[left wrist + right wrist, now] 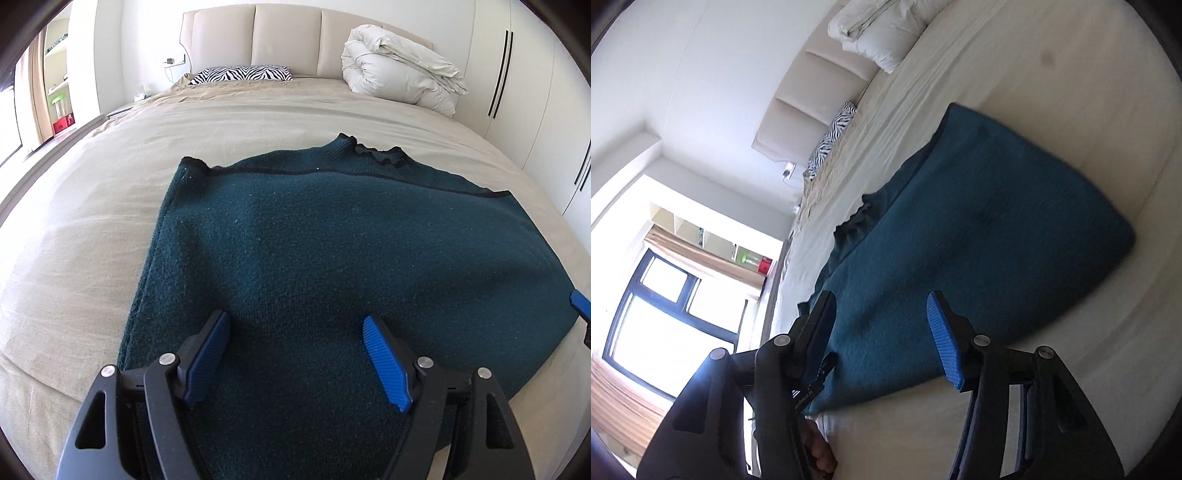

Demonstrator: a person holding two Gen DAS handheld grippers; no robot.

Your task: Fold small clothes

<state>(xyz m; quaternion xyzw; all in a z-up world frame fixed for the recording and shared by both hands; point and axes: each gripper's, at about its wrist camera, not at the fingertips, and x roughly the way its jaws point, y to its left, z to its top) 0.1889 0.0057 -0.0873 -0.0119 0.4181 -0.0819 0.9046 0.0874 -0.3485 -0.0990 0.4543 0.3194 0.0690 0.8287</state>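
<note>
A dark teal knit sweater [332,236] lies flat on the beige bed sheet [74,229], collar toward the headboard and sleeves folded in. My left gripper [295,328] is open and empty, hovering over the sweater's near hem. A blue tip of the right gripper [581,302] shows at the right edge. In the right wrist view, tilted sideways, the sweater [979,229] lies ahead of my right gripper [882,314], which is open and empty over the garment's near corner.
A folded white duvet [399,70] and a zebra-print pillow [240,74] lie by the padded headboard [288,37]. White wardrobe doors [535,92] stand on the right. A window [657,314] with curtains is on the far side.
</note>
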